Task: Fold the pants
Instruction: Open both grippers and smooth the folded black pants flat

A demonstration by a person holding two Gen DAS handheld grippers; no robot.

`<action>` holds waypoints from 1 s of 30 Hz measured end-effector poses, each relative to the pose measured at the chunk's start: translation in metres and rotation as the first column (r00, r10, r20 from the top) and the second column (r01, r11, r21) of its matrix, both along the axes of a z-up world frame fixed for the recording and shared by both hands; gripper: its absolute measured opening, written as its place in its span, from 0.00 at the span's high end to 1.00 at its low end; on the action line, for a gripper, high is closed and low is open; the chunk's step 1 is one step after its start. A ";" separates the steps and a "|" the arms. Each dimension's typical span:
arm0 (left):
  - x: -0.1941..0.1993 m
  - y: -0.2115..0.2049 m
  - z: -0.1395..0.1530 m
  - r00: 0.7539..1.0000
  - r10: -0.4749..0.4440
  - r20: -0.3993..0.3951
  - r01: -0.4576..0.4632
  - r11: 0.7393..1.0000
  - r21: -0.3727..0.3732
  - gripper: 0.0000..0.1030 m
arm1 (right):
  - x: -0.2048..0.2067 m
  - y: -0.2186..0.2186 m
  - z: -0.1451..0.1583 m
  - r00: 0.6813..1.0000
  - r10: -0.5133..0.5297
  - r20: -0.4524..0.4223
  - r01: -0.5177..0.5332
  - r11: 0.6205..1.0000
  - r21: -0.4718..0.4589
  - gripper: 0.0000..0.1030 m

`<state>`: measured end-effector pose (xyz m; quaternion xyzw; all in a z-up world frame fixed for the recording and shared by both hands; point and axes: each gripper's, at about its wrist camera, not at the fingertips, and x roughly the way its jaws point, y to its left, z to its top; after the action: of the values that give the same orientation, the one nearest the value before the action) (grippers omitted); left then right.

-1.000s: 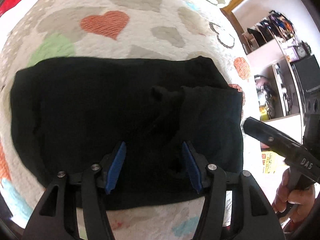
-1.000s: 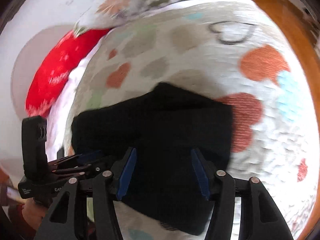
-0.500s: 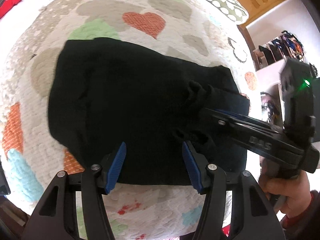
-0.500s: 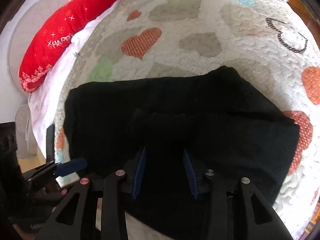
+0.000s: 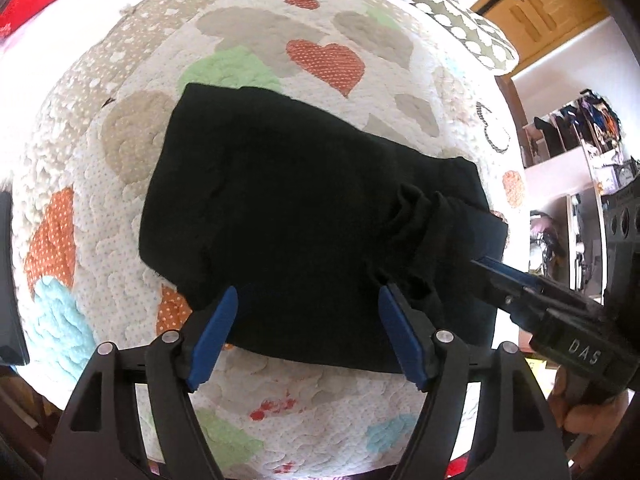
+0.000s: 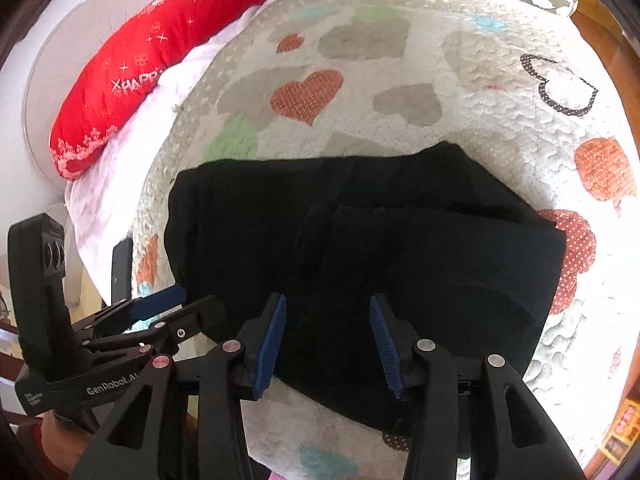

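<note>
In the left wrist view, we are looking down on the pants point(image 5: 304, 216), a black, partly folded bundle lying on the bed point(image 5: 280, 24) over a quilt point(image 5: 340, 400) with hearts. Our left gripper point(image 5: 308, 336) is hovering at the 6 o'clock edge of the cloth with its jaws standing wide and holding nothing. At 3 o'clock the right gripper point(image 5: 486, 264) is reaching in toward a bunched ridge of fabric; from here we cannot tell how its jaws stand. The cloth is puckering near that ridge, so we are judging it soft, light and limp, likely to sag and slide over itself rather than keep a crease.

In the right wrist view, the pants point(image 6: 360, 248) are filling the middle of the quilt point(image 6: 440, 92), with a folded flap lying over the 3 o'clock half. The right gripper point(image 6: 328, 340) is poised over the 6 o'clock hem, jaws parted to a middling gap and empty, the fabric showing between them. The left gripper point(image 6: 168, 300) is sitting at 8 o'clock, at the bundle's left corner. A red pillow point(image 6: 132, 80) is resting at 10 o'clock, well apart.

We are thinking the best hold is at the near hem corners, pinching all layers together, since a single layer would probably peel away and undo the fold.
</note>
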<state>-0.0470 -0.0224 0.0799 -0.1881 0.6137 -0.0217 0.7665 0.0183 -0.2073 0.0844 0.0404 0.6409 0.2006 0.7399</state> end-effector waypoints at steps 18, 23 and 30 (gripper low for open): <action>-0.006 0.014 0.005 0.996 0.084 -0.002 -0.084 0.996 -0.004 0.20 | 0.009 0.025 0.001 0.997 0.071 0.004 -0.071 0.997 0.005 0.30; -0.013 0.024 0.006 0.994 0.109 -0.004 -0.109 0.994 0.007 0.20 | 0.010 0.036 0.001 0.996 0.093 0.001 -0.093 0.996 0.001 0.29; -0.027 0.041 0.002 0.987 0.158 -0.011 -0.158 0.987 -0.025 0.20 | 0.021 0.065 0.003 0.981 0.189 0.039 -0.188 0.982 -0.030 0.29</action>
<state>-0.0740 0.0191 0.0820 -0.2462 0.6002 0.0320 0.7604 0.0394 -0.1419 0.0879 -0.0342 0.6288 0.2622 0.7312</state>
